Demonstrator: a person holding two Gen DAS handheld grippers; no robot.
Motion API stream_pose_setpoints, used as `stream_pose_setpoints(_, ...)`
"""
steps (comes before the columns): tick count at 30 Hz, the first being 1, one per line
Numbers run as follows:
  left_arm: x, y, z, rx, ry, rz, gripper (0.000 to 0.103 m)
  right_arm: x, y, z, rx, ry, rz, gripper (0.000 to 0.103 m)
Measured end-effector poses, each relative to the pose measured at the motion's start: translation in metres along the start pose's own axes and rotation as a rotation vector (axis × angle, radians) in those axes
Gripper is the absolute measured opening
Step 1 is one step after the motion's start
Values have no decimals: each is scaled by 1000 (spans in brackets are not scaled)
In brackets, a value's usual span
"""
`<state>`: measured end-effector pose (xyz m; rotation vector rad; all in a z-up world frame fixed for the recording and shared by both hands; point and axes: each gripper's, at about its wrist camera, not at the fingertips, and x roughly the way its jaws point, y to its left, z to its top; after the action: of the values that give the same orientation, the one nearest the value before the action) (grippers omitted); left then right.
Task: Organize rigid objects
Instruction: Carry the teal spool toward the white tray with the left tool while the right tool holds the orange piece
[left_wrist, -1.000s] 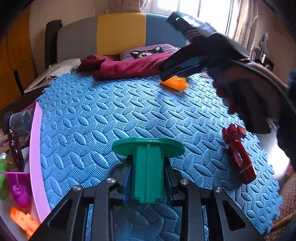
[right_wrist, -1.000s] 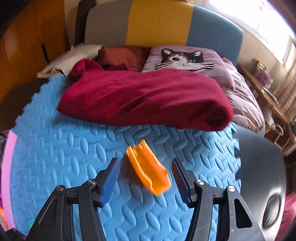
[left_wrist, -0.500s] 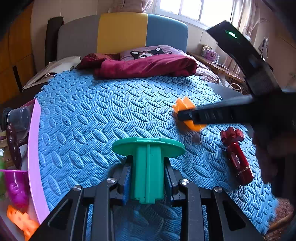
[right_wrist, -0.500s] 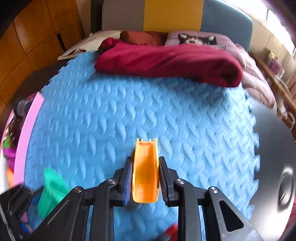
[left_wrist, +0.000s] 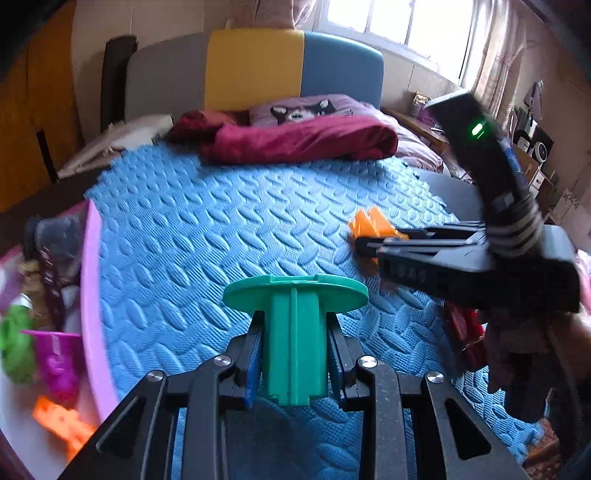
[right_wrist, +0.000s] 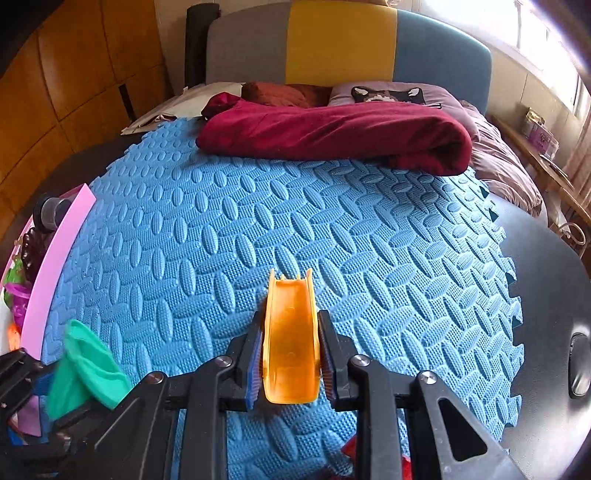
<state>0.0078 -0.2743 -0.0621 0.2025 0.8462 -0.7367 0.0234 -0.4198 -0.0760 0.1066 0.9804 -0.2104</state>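
Observation:
My left gripper (left_wrist: 294, 363) is shut on a green plastic piece (left_wrist: 295, 332) with a round flange on top, held above the blue foam mat (left_wrist: 207, 236). My right gripper (right_wrist: 290, 360) is shut on an orange trough-shaped piece (right_wrist: 290, 339), lifted over the mat. In the left wrist view the right gripper (left_wrist: 360, 245) comes in from the right with the orange piece (left_wrist: 369, 225) at its tip. A red toy part (left_wrist: 463, 328) lies on the mat, mostly hidden behind that gripper. In the right wrist view the green piece (right_wrist: 86, 365) shows at the lower left.
A pink-rimmed bin (left_wrist: 92, 295) at the left holds several toys, purple, green and orange. A dark red blanket (right_wrist: 332, 136) and a cat pillow (right_wrist: 388, 96) lie at the mat's far edge. A black tabletop (right_wrist: 554, 295) borders the mat on the right.
The right gripper closed on the orange piece, lifted it and carried it nearer, toward the left gripper. The left gripper kept still with the green piece.

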Motion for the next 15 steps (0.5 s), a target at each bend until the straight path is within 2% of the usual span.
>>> stream_pose_setpoints(9, -47, 8, 7, 9, -82, 75, 31, 0, 5, -2, -42, -10, -27, 26)
stream_pose_setpoints(15, -72, 20, 7, -8, -123, 88, 30, -1, 9, -4, -72, -26, -55, 26)
